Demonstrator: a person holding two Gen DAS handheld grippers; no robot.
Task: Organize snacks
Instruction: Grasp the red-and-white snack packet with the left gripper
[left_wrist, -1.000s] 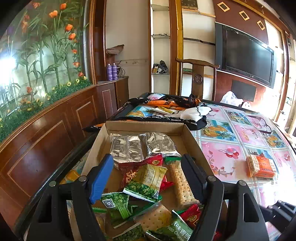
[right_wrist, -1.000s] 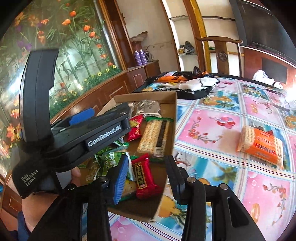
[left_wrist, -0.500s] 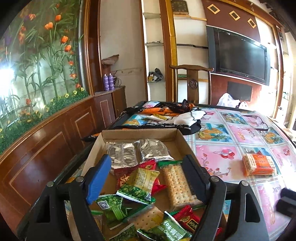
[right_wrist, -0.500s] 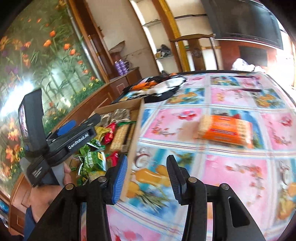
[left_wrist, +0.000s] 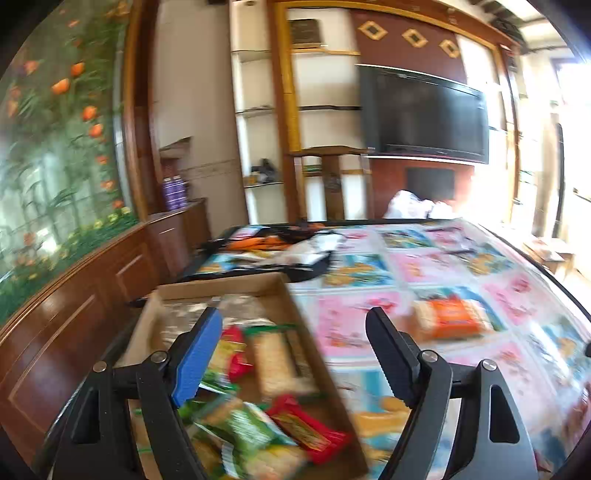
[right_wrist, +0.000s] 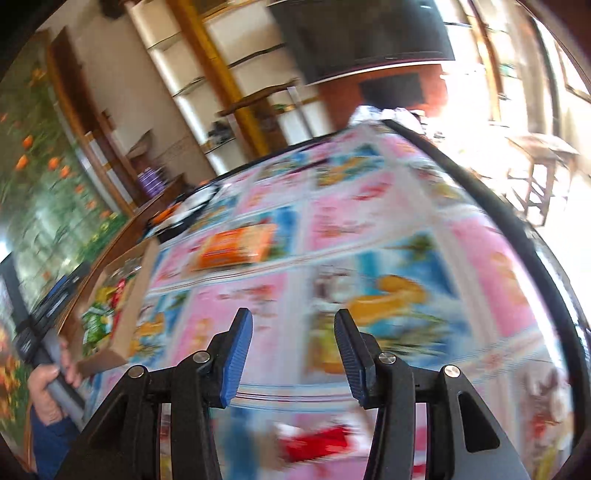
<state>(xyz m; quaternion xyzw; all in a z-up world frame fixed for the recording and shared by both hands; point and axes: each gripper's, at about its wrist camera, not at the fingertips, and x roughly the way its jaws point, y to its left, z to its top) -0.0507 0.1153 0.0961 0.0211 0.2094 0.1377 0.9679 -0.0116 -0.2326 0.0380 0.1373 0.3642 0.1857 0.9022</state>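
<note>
Holding green, red and cracker snack packets (left_wrist: 258, 424), the cardboard box (left_wrist: 314, 354) sits under the left gripper (left_wrist: 295, 354), whose jaws gape wide, empty. The right gripper (right_wrist: 293, 350) hangs open, empty, above the tablecloth (right_wrist: 369, 229); an orange cracker pack (right_wrist: 236, 245) lies ahead-left.

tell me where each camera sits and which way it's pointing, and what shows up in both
Left wrist: rides the left gripper, looking forward over the cardboard box of snacks toward the TV; only its open fingers show.
Right wrist: rides the right gripper, tilted, looking across the tablecloth; its open fingers show, plus the person's left hand at the left edge.
Shared: the box, the orange cracker pack and the tablecloth.
</note>
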